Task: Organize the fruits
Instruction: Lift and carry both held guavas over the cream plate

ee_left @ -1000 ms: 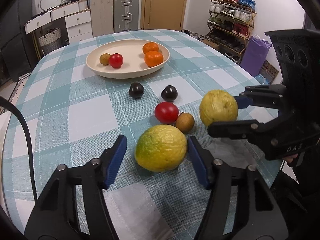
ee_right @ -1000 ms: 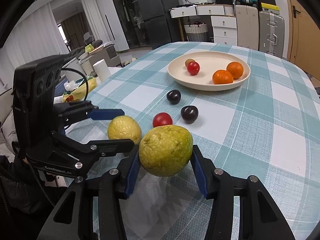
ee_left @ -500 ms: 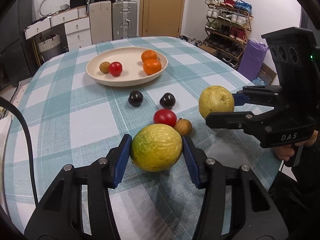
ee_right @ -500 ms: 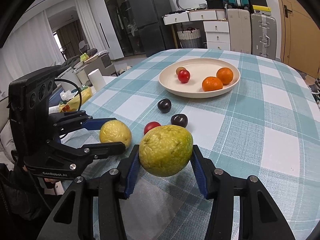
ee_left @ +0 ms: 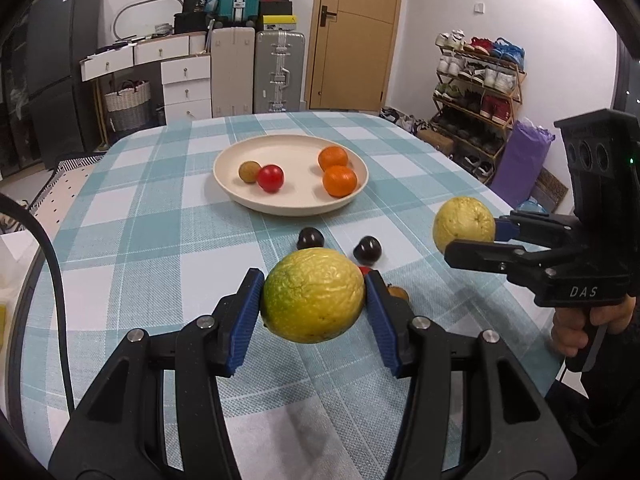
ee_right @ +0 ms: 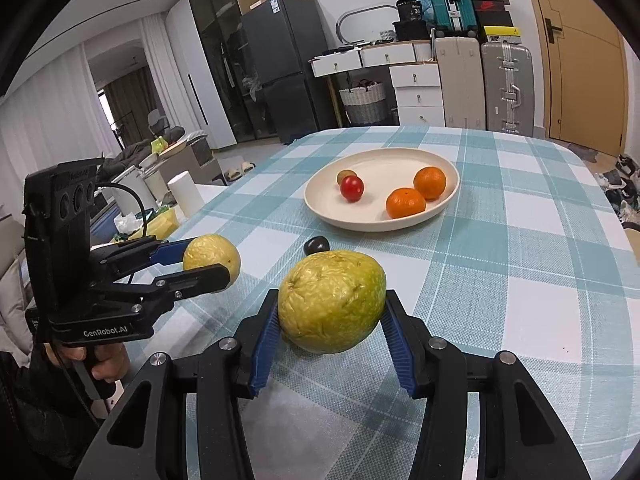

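Note:
In the left wrist view my left gripper [ee_left: 314, 294] is shut on a large yellow-green fruit [ee_left: 312, 304], held clear above the checked tablecloth [ee_left: 160, 240]. My right gripper [ee_right: 332, 312] is shut on a second yellow-green fruit [ee_right: 332, 300], also off the table. Each shows in the other's view: the right gripper [ee_left: 476, 238] with its fruit [ee_left: 462, 224], the left gripper [ee_right: 204, 260] with its fruit [ee_right: 210, 254]. Farther back, the cream plate [ee_left: 296, 210] holds two oranges, a red tomato and a small brown fruit.
Two dark plums [ee_left: 310, 238] [ee_left: 368, 249] lie between me and the plate. A red fruit [ee_left: 364, 270] and a brown one [ee_left: 398, 292] are mostly hidden behind my left fingers. A black cable [ee_left: 56, 280] runs along the table's left edge. Suitcases, drawers and a shoe rack stand beyond.
My left gripper has closed on the yellow-green fruit and lifted it off the cloth. The right gripper keeps its fruit and has tilted up a little.

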Action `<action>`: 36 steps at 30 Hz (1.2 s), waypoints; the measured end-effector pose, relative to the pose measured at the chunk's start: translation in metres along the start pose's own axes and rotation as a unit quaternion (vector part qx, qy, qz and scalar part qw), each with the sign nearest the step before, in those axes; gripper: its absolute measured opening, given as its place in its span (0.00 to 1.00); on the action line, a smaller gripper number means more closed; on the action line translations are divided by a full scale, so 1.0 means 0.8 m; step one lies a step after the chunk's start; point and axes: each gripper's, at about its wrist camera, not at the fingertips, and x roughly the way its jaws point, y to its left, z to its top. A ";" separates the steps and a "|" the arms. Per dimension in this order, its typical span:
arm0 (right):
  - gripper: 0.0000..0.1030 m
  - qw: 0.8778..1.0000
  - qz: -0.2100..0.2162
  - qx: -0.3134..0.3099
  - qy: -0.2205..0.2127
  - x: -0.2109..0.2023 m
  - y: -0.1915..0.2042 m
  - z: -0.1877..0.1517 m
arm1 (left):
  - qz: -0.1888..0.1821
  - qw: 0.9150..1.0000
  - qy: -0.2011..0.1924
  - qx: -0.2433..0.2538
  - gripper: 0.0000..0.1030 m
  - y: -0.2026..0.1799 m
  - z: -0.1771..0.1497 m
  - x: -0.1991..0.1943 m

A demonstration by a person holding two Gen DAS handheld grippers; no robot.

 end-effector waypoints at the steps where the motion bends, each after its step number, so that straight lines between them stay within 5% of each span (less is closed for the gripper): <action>1: 0.49 1.000 -0.003 -0.001 -0.003 -0.001 0.001 0.000 | 0.002 1.000 -0.004 -0.002 0.47 0.002 0.002 -0.001; 36: 0.49 0.998 -0.036 0.028 -0.047 0.005 -0.047 0.069 | 0.021 0.998 -0.053 -0.018 0.47 0.022 0.091 0.039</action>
